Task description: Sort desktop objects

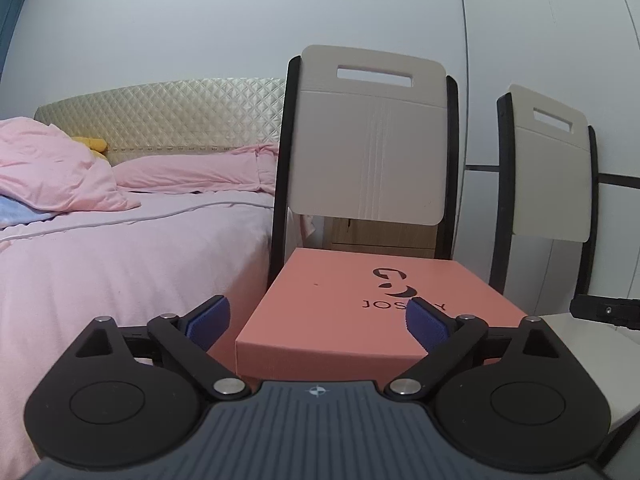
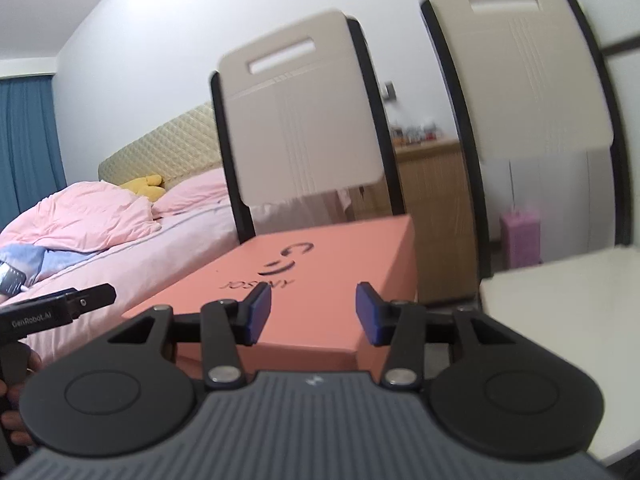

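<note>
The left gripper (image 1: 316, 320) is level, its blue pads spread wide and holding nothing. The right gripper (image 2: 314, 312) tilts, jaws moderately apart, also empty. A salmon-pink box (image 1: 340, 304) sits centre frame before a beige chair (image 1: 370, 140); a pink bed (image 1: 120, 248) fills the left.

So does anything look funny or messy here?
A little. The pink blanket is crumpled in a heap on the bed, not spread flat. The salmon box sits on a chair, closed and undamaged. Both grippers hang open, holding nothing.
</note>
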Action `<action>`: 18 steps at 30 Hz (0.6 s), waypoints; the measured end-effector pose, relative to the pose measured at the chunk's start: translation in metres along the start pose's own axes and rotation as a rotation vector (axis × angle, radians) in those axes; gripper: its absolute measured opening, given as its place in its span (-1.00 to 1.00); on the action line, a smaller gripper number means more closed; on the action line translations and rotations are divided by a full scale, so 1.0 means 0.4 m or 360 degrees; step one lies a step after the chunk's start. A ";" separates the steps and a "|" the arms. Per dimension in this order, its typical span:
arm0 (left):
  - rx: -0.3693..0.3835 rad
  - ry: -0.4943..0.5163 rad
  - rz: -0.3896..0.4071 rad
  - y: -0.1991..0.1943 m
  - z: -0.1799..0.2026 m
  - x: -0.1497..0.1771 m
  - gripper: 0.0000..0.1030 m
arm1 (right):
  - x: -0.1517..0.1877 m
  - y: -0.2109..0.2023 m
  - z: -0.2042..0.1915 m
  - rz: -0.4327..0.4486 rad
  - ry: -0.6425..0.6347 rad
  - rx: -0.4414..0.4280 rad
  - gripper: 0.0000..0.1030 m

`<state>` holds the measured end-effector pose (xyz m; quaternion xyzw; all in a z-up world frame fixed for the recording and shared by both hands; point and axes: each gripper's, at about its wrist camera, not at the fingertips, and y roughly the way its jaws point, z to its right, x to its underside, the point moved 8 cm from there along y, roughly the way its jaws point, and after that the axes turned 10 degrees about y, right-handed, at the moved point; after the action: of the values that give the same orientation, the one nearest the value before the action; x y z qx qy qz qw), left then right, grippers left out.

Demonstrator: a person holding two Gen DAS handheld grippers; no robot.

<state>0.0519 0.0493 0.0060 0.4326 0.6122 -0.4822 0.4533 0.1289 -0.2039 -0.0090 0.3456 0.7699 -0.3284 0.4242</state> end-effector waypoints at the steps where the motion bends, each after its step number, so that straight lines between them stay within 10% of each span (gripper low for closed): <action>1: 0.0004 0.0004 0.0019 -0.011 0.000 0.001 0.97 | 0.004 -0.014 -0.011 0.0019 -0.0009 -0.0008 -0.04; 11: -0.0049 0.0046 0.0128 -0.046 -0.001 0.019 1.00 | 0.067 -0.081 -0.069 0.0126 -0.0072 0.0035 0.07; 18: -0.0088 0.0025 0.0142 -0.040 -0.007 0.039 1.00 | 0.076 -0.092 -0.070 0.0202 -0.0129 0.0118 0.69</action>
<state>0.0326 0.0509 -0.0058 0.4505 0.6090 -0.4410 0.4814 0.0748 -0.1939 -0.0158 0.3958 0.7159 -0.3429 0.4619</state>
